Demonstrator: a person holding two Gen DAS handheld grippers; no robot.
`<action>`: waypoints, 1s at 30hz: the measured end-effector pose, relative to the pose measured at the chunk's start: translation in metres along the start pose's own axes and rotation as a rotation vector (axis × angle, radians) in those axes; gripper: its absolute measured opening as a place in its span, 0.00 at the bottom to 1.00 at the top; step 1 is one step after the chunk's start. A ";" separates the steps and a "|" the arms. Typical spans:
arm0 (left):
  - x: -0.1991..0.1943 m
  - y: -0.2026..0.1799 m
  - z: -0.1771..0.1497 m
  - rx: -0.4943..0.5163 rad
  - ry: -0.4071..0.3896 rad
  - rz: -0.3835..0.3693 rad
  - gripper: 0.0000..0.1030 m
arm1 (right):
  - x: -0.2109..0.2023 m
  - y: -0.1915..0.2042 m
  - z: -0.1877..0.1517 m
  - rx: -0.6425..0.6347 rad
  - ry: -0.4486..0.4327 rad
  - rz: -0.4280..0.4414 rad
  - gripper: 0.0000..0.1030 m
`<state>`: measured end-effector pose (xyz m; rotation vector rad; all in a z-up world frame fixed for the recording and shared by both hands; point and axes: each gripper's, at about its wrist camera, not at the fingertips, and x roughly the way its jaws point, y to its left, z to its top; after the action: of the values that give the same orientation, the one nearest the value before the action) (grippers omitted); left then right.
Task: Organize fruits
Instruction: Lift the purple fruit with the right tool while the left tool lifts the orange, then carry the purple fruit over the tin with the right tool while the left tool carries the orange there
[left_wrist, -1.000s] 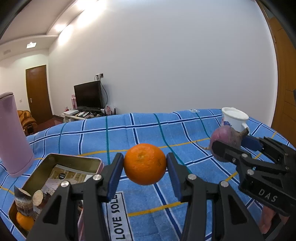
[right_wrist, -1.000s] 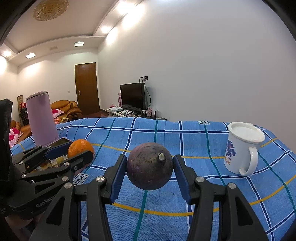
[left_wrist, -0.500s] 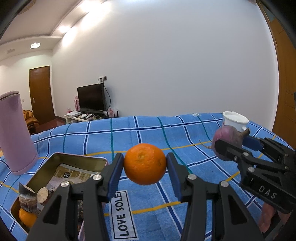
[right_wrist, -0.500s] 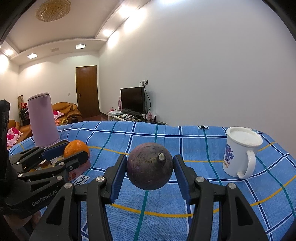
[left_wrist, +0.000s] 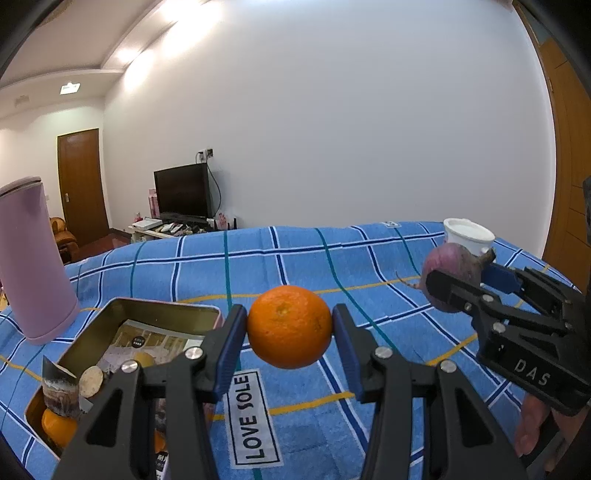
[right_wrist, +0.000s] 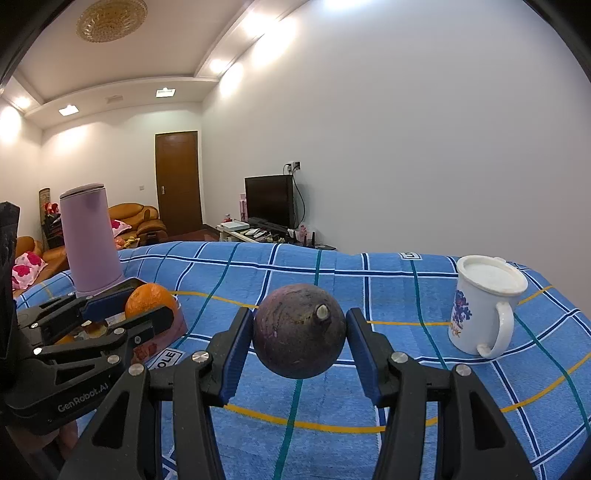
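My left gripper (left_wrist: 289, 328) is shut on an orange (left_wrist: 289, 326), held above the blue checked cloth (left_wrist: 295, 258) just right of an open metal tin (left_wrist: 110, 321). The tin holds another orange (left_wrist: 57, 430), a cut cane piece and paper. My right gripper (right_wrist: 300, 334) is shut on a dark purple round fruit (right_wrist: 299, 336), held in the air over the cloth. In the left wrist view the right gripper (left_wrist: 461, 284) and its purple fruit (left_wrist: 452, 275) show at the right. In the right wrist view the left gripper (right_wrist: 136, 310) and orange (right_wrist: 149, 300) show at the left.
A tall pink tumbler (left_wrist: 31, 258) stands behind the tin at the left. A white mug (right_wrist: 484, 306) with a lid stands at the right on the cloth. A "LOVE SOLE" label (left_wrist: 253, 417) lies below the orange. A TV, door and sofa are beyond the table.
The left wrist view has shifted slightly, so the tin and tumbler sit a little further right in frame. Both grips are unchanged.
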<state>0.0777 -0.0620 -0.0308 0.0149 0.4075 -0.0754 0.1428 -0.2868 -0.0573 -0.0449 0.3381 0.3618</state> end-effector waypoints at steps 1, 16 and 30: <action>-0.001 0.001 -0.001 -0.001 0.002 -0.001 0.48 | 0.000 0.000 0.000 -0.001 -0.001 0.001 0.52; -0.016 0.014 -0.011 0.002 0.047 -0.010 0.48 | 0.003 0.014 0.000 -0.004 0.016 0.058 0.52; -0.034 0.043 -0.019 -0.024 0.047 0.001 0.48 | 0.009 0.047 0.000 -0.041 0.053 0.114 0.52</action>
<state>0.0419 -0.0166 -0.0344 -0.0070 0.4558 -0.0693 0.1339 -0.2398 -0.0600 -0.0755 0.3864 0.4807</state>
